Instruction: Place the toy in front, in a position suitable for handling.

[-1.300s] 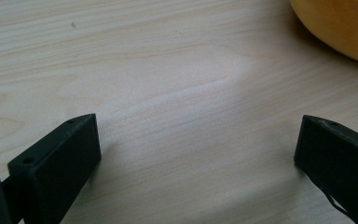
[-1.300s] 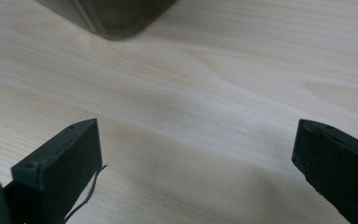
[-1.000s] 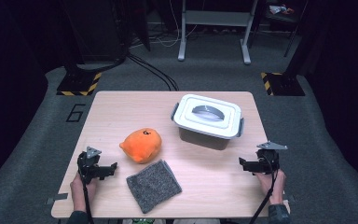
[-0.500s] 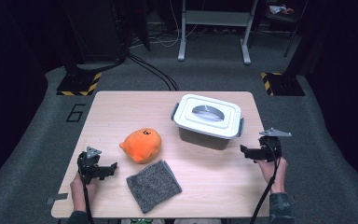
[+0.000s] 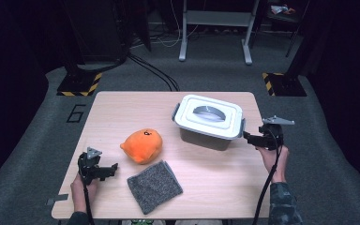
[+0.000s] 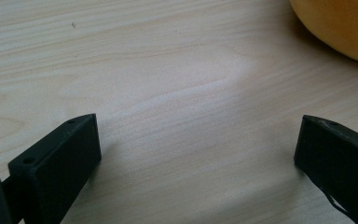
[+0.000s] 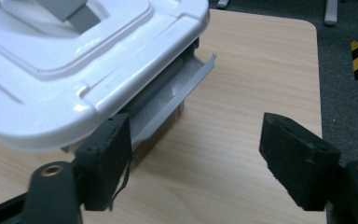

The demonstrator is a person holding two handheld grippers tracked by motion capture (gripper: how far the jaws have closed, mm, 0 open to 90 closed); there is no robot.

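Observation:
A grey box with a white lid (image 5: 208,117) stands at the table's far right; its lid (image 7: 65,60) has a grey handle on top. A grey side latch (image 7: 177,93) hangs out below the lid's rim. My right gripper (image 5: 249,137) hovers at the box's right end; in the right gripper view it (image 7: 200,158) is open, its jaws have just been closing, and the left jaw sits by the latch with nothing pressed between them. An orange plush toy (image 5: 142,145) lies mid-table. My left gripper (image 5: 108,170) rests open near the front left, bare wood between its jaws (image 6: 196,154).
A grey cloth (image 5: 154,185) lies flat near the front edge, right of the left gripper. The orange plush (image 6: 340,28) bulges into the left gripper view's top right. The wooden table (image 5: 122,108) stands on dark carpet, with stands and cables beyond it.
My right gripper has risen and moved away from the front edge to the box's right end, and its jaws stand narrower. The left gripper, plush and cloth have not moved.

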